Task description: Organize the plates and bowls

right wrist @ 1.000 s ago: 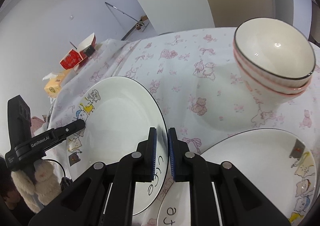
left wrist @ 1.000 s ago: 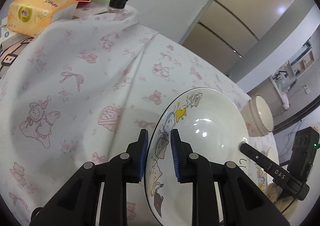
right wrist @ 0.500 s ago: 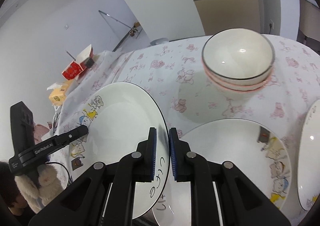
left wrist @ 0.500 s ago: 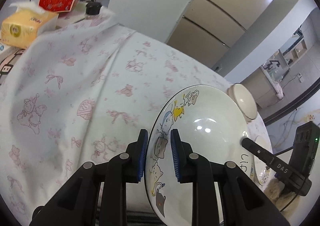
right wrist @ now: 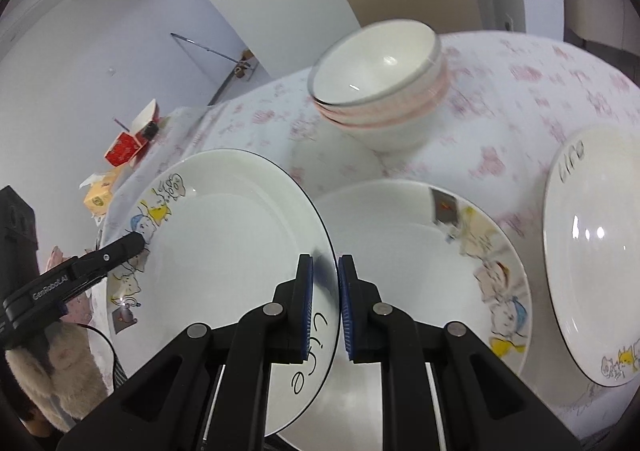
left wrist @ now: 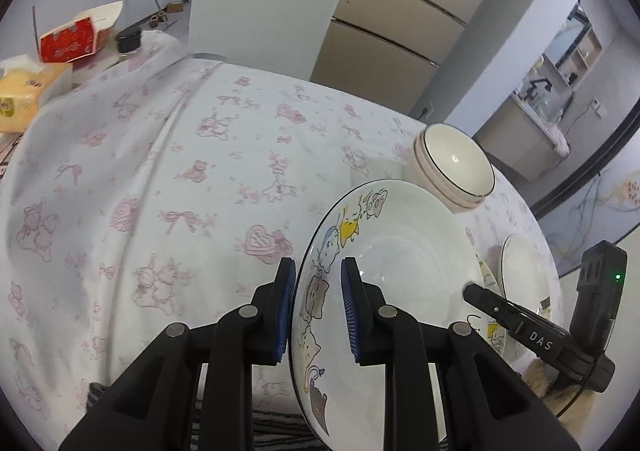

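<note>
A white deep plate [left wrist: 404, 275] [right wrist: 224, 247] with cartoon cats and the word "Life" hangs above the table, held from both sides. My left gripper [left wrist: 318, 311] is shut on its cat-printed rim; my right gripper [right wrist: 324, 307] is shut on the opposite rim by the lettering. Each gripper's finger shows in the other's view, the right gripper [left wrist: 520, 327] and the left gripper [right wrist: 80, 275]. Just beyond and under the carried plate lies a second cat plate [right wrist: 420, 271]. A third plate [right wrist: 592, 271] lies to its right. A stack of pink-striped bowls [right wrist: 380, 91] [left wrist: 456, 171] stands behind them.
The table wears a white cloth with pink bears and bows [left wrist: 180, 191]. At its far left corner sit a red box [left wrist: 76, 39], a yellow tissue pack [left wrist: 28, 91] and a black-lidded jar [left wrist: 129, 41]. A furry sleeve [right wrist: 52, 379] shows at lower left.
Both grippers have carried the plate to the right across the table. The bowl stack and the two lying plates have come closer, and the boxes have slid away to the left.
</note>
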{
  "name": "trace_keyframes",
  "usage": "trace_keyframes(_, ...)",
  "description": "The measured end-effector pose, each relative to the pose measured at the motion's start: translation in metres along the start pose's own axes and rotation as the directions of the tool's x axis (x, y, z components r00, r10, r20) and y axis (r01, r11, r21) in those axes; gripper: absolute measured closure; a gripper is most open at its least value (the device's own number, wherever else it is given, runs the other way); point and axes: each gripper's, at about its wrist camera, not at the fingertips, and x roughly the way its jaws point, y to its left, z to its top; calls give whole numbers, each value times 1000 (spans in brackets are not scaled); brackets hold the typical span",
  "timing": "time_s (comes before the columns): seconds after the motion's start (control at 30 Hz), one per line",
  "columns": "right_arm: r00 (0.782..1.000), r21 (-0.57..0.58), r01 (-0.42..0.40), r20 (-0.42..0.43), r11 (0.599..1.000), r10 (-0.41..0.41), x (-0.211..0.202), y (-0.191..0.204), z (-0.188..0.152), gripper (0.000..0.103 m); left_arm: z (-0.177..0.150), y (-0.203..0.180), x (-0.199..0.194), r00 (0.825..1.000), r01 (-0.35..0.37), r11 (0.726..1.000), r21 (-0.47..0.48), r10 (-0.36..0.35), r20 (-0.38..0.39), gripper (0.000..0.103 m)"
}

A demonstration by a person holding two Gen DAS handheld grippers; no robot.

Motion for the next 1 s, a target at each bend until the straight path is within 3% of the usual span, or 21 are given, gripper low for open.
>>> trace_keyframes(0.27,999,13,28,-22,1000,-28,9,-18,-6,87,-2,-10,15,1000,-7,1000,20,8,-25,80)
trace_keyframes(0.53,981,-83,187,-25,979,-190,10,-11,-17,84,-10,-21,33,999,4,999,48,-1,-50,80)
trace_keyframes(0.8,976,-69,212,-40,975,-215,10,-28,-20,82,-17,-41,43,999,-24,991,132,29,-38,80)
trace_keyframes(1.0,959,-122,279,-9,952,-282,2,-25,-26,79,-23,-48,55,998,-39,985,168,47,-41,80)
